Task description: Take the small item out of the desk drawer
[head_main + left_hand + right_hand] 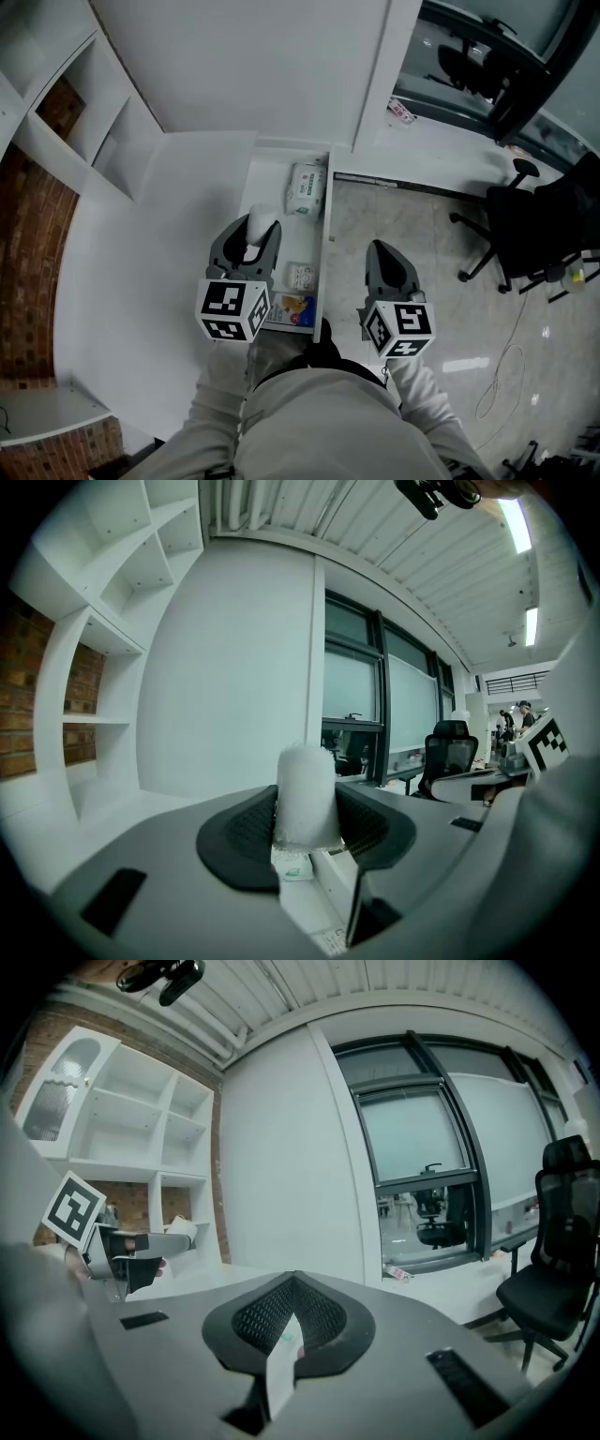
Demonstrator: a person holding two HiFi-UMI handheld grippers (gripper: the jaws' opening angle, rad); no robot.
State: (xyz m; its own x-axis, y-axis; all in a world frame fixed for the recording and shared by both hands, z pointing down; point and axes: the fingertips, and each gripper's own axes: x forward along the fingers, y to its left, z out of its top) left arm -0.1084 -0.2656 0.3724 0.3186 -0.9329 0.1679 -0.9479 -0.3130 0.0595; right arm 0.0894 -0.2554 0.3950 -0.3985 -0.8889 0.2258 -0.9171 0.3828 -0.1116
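Note:
A white drawer [322,246] stands pulled out from the white desk [141,244]. Above it, my left gripper [255,234] is shut on a small white roll [262,223], which stands upright between the pads. In the left gripper view the small white roll [307,799] fills the gap of the left gripper [307,825], above the drawer [314,913]. To the right of the drawer, over the floor, my right gripper [382,249] is shut and holds nothing. In the right gripper view, the right gripper [293,1283] has its tips together, and the left gripper [141,1244] shows at far left.
Inside the drawer lie a tissue packet [307,190] at the back, a small pale packet [301,276] and a colourful card [291,309] near the front. A black office chair [544,225] stands on the floor at right. White shelves [84,122] line the left wall.

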